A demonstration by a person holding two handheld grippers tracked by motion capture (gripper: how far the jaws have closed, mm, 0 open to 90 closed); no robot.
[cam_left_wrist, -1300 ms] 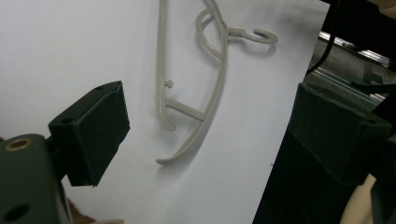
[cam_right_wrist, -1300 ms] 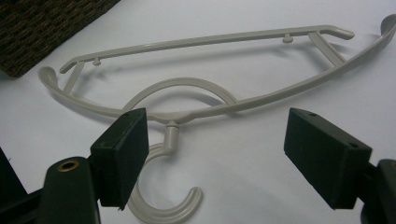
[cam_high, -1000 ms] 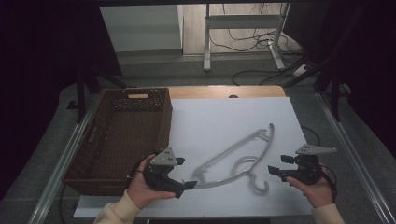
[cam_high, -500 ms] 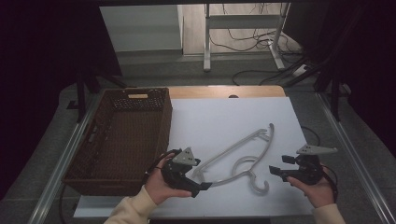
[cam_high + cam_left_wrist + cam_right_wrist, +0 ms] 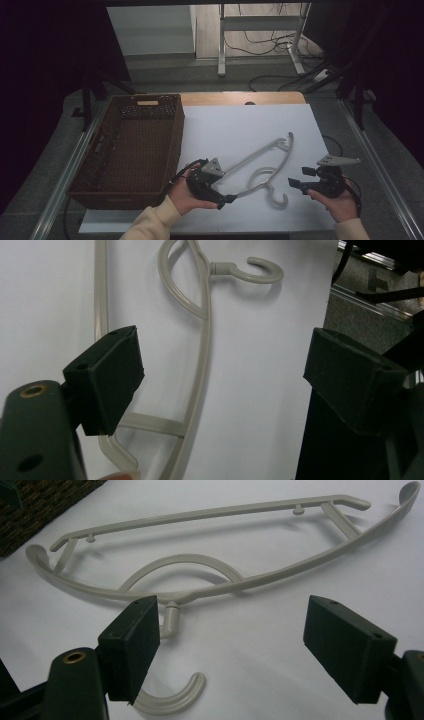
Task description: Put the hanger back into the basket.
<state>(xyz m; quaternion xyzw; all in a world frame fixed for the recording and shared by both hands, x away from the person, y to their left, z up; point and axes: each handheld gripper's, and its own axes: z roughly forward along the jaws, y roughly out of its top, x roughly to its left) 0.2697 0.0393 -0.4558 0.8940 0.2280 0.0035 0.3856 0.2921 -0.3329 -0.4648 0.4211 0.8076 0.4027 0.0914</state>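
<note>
showing basket [image 5: 132,145] in high view; left gripper view: hanger [image 5: 202,355].

The left claw [image 5: 220,196] sits in the person's left hand [image 5: 186,192], whose pale-sleeved forearm comes up from the bottom edge of the high view, and it points out to the hand's right; its jaws stand wide apart, their black pads [image 5: 107,377] pressing on nothing. The right claw [image 5: 295,184] rests in the upturned right hand [image 5: 336,202], aimed across toward the left claw and well apart from it, a grey three-cornered plate lying on top of its body. Its jaws also stand wide, with open space between the two pads [image 5: 131,645].
</note>
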